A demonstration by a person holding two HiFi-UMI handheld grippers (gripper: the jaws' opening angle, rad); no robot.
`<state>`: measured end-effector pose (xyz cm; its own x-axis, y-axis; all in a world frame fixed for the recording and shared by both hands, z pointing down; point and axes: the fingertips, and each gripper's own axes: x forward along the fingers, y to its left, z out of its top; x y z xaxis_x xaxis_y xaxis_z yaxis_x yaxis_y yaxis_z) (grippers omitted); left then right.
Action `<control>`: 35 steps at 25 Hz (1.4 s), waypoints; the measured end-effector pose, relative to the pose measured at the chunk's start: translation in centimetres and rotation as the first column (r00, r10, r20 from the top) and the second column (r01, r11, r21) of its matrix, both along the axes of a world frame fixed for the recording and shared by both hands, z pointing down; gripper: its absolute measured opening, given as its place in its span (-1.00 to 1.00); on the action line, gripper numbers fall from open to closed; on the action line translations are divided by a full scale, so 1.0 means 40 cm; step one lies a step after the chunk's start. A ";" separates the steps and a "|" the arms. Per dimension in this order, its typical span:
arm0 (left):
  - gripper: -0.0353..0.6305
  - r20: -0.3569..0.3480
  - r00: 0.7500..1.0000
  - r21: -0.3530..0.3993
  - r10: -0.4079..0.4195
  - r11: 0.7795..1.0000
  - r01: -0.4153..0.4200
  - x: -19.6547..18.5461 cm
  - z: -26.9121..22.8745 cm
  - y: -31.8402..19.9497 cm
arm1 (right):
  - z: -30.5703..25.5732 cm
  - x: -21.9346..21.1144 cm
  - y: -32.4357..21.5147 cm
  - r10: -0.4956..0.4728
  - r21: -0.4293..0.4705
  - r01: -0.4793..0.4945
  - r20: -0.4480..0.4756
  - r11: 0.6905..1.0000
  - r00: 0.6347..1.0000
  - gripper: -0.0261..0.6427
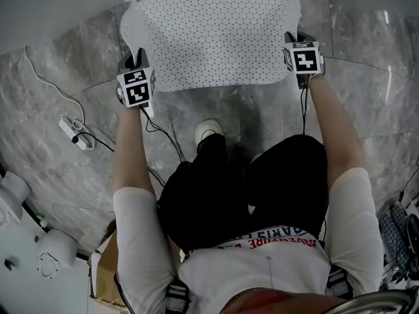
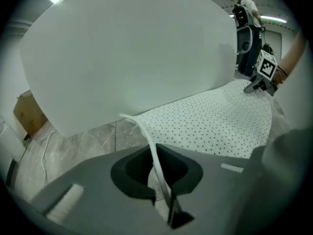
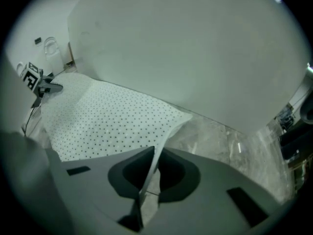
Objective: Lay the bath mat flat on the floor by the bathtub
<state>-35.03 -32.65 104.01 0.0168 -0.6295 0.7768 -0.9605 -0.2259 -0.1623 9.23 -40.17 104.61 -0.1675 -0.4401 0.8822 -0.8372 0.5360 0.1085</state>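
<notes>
Mat placement looks nearly done: your bath mat is spread open over the floor right by the bathtub. Your left gripper and right gripper each have fingers clenched on a near corner, holding it raised. You've yet to lower that edge and let go.

Dotted mat tight between tongs

Printed text appears on the person's shirt, at the near edge of the head view, upside down. One white line reads roughly "PARIS". One red line reads roughly "ADVENTURE". The remaining letters are lost in folds. The left gripper and right gripper each carry black-and-white square code markers.
</notes>
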 end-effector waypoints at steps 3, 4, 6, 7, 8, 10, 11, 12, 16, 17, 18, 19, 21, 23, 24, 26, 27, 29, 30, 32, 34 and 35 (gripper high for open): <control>-0.82 -0.054 0.991 -0.053 -0.123 0.991 0.120 -0.034 0.039 0.003 | 0.051 0.047 0.004 0.081 -0.035 -0.082 -0.021 0.996 0.996 -0.88; -0.82 -0.078 0.980 -0.077 -0.184 0.981 0.178 -0.050 0.054 0.006 | 0.066 0.061 0.009 0.098 -0.050 -0.100 -0.031 0.994 0.995 -0.88; -0.82 -0.138 0.942 -0.127 -0.306 0.949 0.290 -0.076 0.079 0.010 | 0.093 0.086 0.020 0.137 -0.078 -0.140 -0.040 0.987 0.990 -0.83; -0.74 -0.170 0.919 -0.154 -0.356 0.931 0.332 -0.083 0.092 0.011 | 0.105 0.097 0.024 0.159 -0.093 -0.162 -0.034 0.982 0.987 -0.71; -0.45 -0.195 0.898 -0.181 -0.395 0.914 0.363 -0.088 0.106 0.014 | 0.116 0.107 0.028 0.187 -0.107 -0.188 -0.024 0.976 0.982 -0.53; -0.02 -0.202 0.872 -0.224 -0.445 0.888 0.401 -0.100 0.132 0.025 | 0.131 0.131 0.032 0.254 -0.121 -0.253 -0.009 0.960 0.967 -0.20; 0.08 -0.190 0.869 -0.230 -0.457 0.881 0.413 -0.109 0.140 0.031 | 0.134 0.143 0.031 0.283 -0.120 -0.282 -0.010 0.952 0.959 -0.14; 0.19 -0.176 0.868 -0.227 -0.464 0.877 0.423 -0.119 0.143 0.037 | 0.133 0.155 0.028 0.301 -0.112 -0.301 -0.019 0.947 0.954 -0.09; 0.52 -0.128 0.867 -0.211 -0.481 0.868 0.450 -0.151 0.148 0.060 | 0.107 0.198 0.010 0.333 -0.027 -0.336 -0.082 0.942 0.939 0.05; 0.58 -0.111 0.865 -0.205 -0.489 0.863 0.462 -0.162 0.145 0.067 | 0.101 0.200 0.010 0.336 -0.015 -0.339 -0.086 0.941 0.938 0.05; 0.60 -0.097 0.863 -0.197 -0.496 0.859 0.472 -0.170 0.137 0.071 | 0.097 0.194 0.013 0.330 -0.014 -0.333 -0.081 0.943 0.940 0.05; 0.62 -0.090 0.864 -0.190 -0.496 0.860 0.474 -0.174 0.126 0.072 | 0.093 0.181 0.017 0.315 -0.021 -0.317 -0.069 0.948 0.946 0.05; 0.62 -0.095 0.882 -0.181 -0.462 0.879 0.441 -0.154 0.094 0.065 | 0.080 0.143 0.023 0.271 -0.039 -0.272 -0.030 0.961 0.962 0.05; 0.60 -0.129 0.910 -0.177 -0.394 0.912 0.369 -0.105 0.052 0.050 | 0.056 0.097 0.021 0.231 -0.042 -0.230 0.024 0.972 0.973 0.04; 0.52 -0.150 0.918 -0.168 -0.367 0.924 0.342 -0.081 0.029 0.040 | 0.038 0.074 0.016 0.211 -0.028 -0.209 0.047 0.977 0.976 0.00; -0.06 -0.157 0.925 -0.130 -0.347 0.935 0.329 -0.051 -0.017 0.025 | -0.010 0.033 0.006 0.167 0.023 -0.169 0.076 0.985 0.983 -0.36; -0.36 -0.147 0.929 -0.104 -0.340 0.939 0.327 -0.041 -0.040 0.017 | -0.036 0.017 0.003 0.150 0.048 -0.155 0.085 0.987 0.985 -0.53; -0.78 -0.117 0.945 -0.053 -0.304 0.953 0.299 -0.013 -0.084 0.001 | -0.091 -0.010 0.001 0.131 0.077 -0.140 0.113 0.987 0.985 -0.80; -0.86 -0.105 0.956 -0.034 -0.273 0.962 0.271 0.006 -0.106 -0.005 | -0.117 -0.023 0.004 0.123 0.080 -0.134 0.129 0.988 0.984 -0.86; -0.86 -0.107 0.971 -0.021 -0.214 0.977 0.213 0.056 -0.151 -0.008 | -0.167 -0.046 0.019 0.092 0.082 -0.105 0.147 0.991 0.985 -0.89; -0.86 -0.142 0.971 -0.024 -0.194 0.981 0.193 0.106 -0.207 -0.007 | -0.229 -0.065 0.030 0.045 0.097 -0.060 0.150 0.993 0.988 -0.89; -0.86 -0.158 0.968 -0.024 -0.193 0.981 0.191 0.125 -0.243 -0.006 | -0.269 -0.074 0.035 0.030 0.105 -0.047 0.159 0.993 0.987 -0.89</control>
